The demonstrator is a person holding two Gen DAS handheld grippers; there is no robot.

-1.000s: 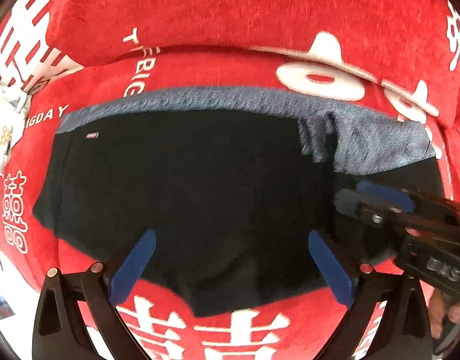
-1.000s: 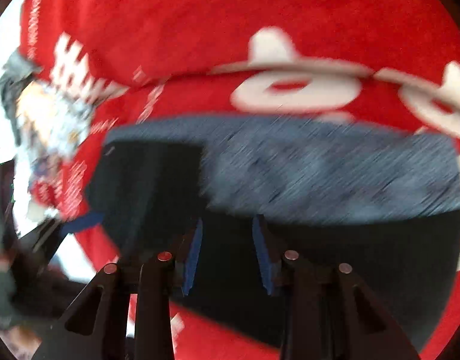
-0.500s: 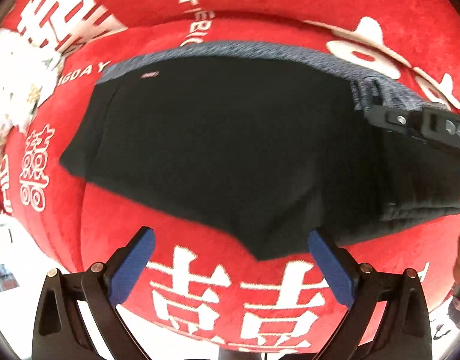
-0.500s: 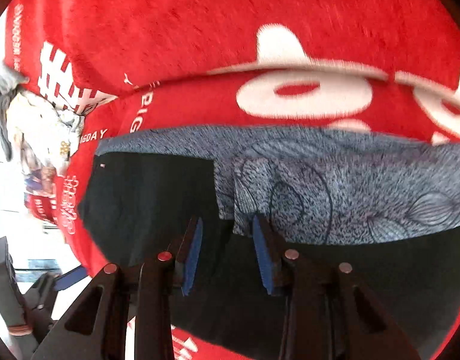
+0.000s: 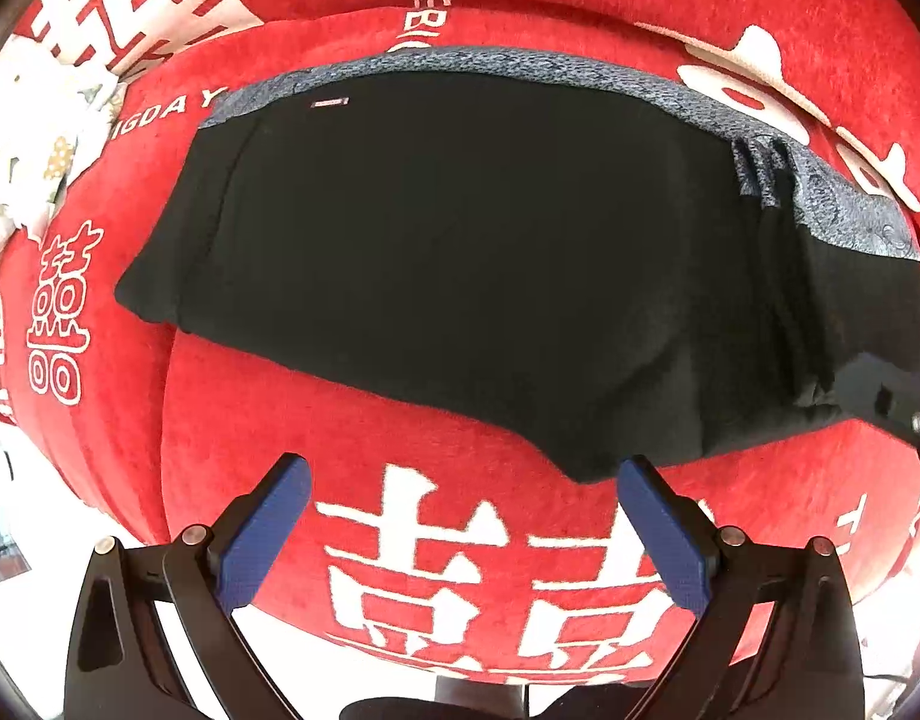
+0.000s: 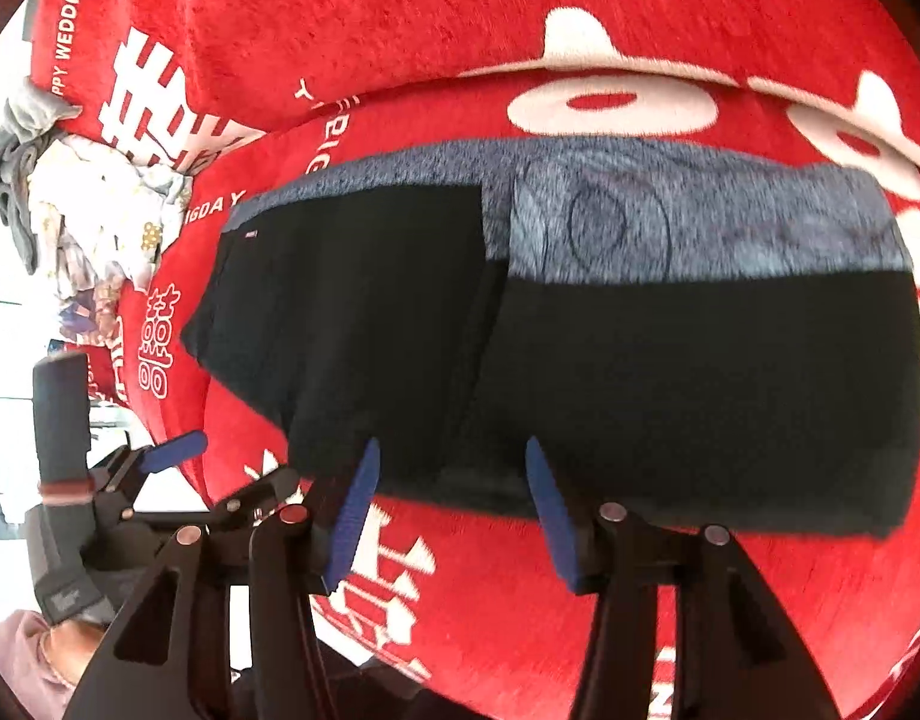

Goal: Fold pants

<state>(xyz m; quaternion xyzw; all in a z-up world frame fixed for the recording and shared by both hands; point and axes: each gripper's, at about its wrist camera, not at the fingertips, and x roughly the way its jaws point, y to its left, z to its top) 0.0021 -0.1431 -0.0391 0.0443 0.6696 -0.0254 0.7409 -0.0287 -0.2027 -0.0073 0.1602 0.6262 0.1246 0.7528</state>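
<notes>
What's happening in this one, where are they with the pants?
A person with two handheld grippers is folding black pants on a red printed cover. The pants lie folded over, grey patterned waistband along the far edge. The left gripper and right gripper are open near the front edge, holding nothing.

Black pants [image 5: 460,252] flat on red cover [image 5: 316,408]; left gripper [image 5: 460,531] jaws apart, short of them

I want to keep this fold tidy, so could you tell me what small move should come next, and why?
Probably bring the open left gripper forward to the pants' near hem. Both grippers are open and empty, and the pants lie only partly folded on the red cover.
</notes>
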